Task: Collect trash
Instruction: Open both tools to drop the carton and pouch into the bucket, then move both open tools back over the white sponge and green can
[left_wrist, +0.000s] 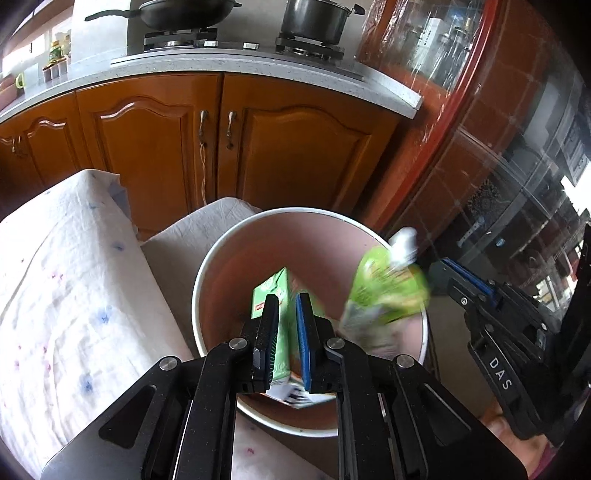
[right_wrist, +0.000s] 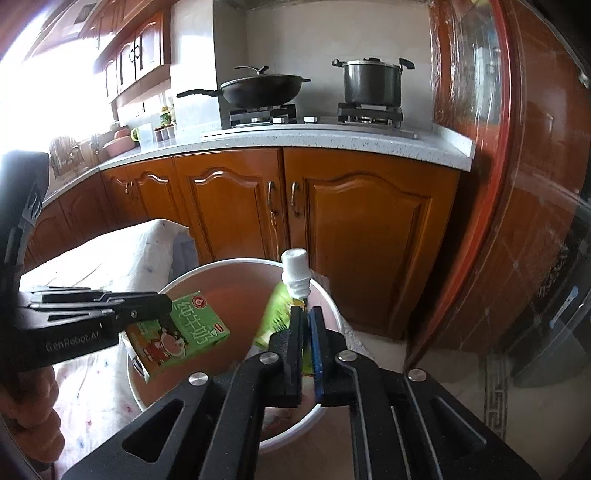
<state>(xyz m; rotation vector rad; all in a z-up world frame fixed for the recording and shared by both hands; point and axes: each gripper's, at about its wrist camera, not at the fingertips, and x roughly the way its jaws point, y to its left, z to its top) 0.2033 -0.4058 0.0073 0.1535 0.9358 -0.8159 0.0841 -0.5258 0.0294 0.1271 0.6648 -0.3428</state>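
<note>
My left claw (left_wrist: 287, 302) is clenched on the carton (left_wrist: 275, 291) and my right claw (right_wrist: 304, 317) on the pouch (right_wrist: 282, 314), both over the bin (left_wrist: 207, 273) at lower centre.

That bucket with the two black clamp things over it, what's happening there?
A person is collecting trash with a handheld gripper in each hand. The left gripper is shut on a green milk carton, and the right gripper is shut on a green drink pouch with a white cap. Both items hang above the open mouth of the white bucket, which is pinkish inside. Neither has been let go yet. The kitchen counter sits behind.
</note>
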